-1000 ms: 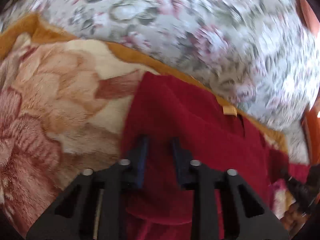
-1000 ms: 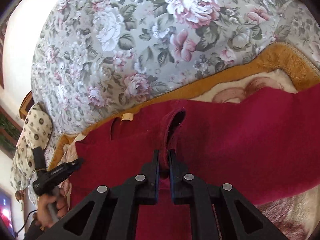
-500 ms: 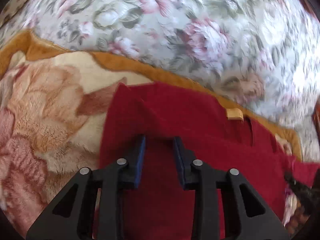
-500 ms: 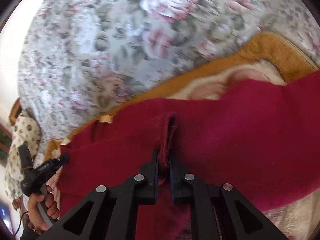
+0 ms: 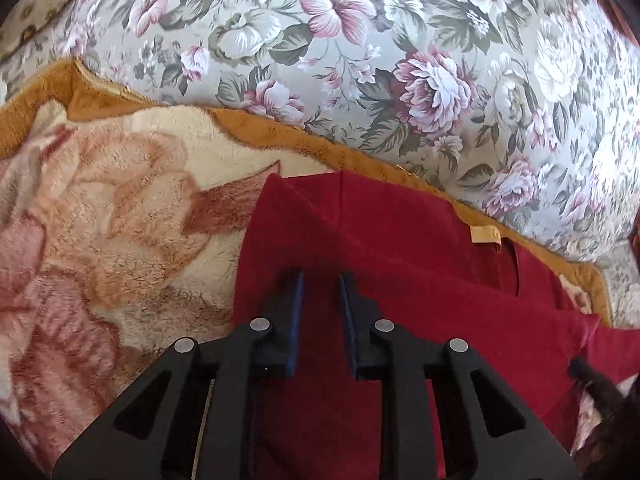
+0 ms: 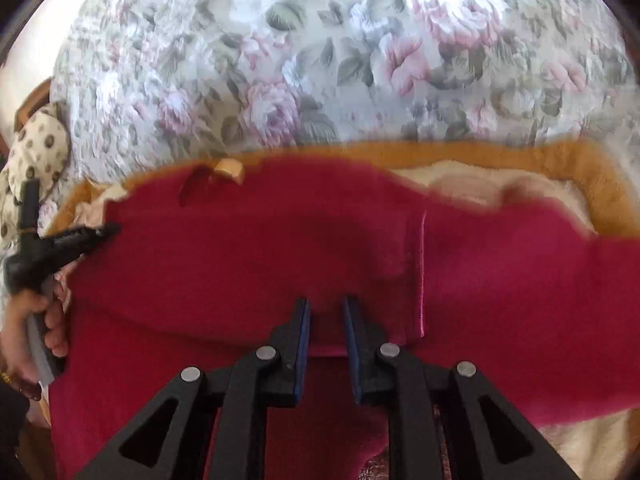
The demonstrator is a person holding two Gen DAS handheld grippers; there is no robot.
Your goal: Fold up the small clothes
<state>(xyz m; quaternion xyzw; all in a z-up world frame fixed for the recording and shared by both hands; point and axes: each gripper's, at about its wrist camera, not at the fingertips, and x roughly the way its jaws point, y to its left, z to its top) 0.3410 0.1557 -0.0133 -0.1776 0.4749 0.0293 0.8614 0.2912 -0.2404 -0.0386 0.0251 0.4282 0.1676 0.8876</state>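
Note:
A dark red fleece garment (image 5: 400,248) lies spread on a plush flower-print blanket (image 5: 120,208); a tan label (image 5: 485,235) marks its neck. My left gripper (image 5: 321,280) is open just above the garment's left part, holding nothing. In the right wrist view the same garment (image 6: 280,248) lies flat with its label (image 6: 230,169) at the far edge and a sleeve folded across it. My right gripper (image 6: 324,304) is open over the garment, empty. The left gripper (image 6: 68,240) and the hand holding it show at that view's left edge.
A grey floral bedspread (image 5: 400,60) covers the bed beyond the blanket's orange border (image 5: 320,148). A spotted cushion (image 6: 36,152) lies at the far left of the right wrist view. Bare blanket (image 6: 592,440) shows at the right of the garment.
My right gripper has opened and let go of the red fabric fold, which now lies flat. My left gripper stayed open and shifted slightly over the garment.

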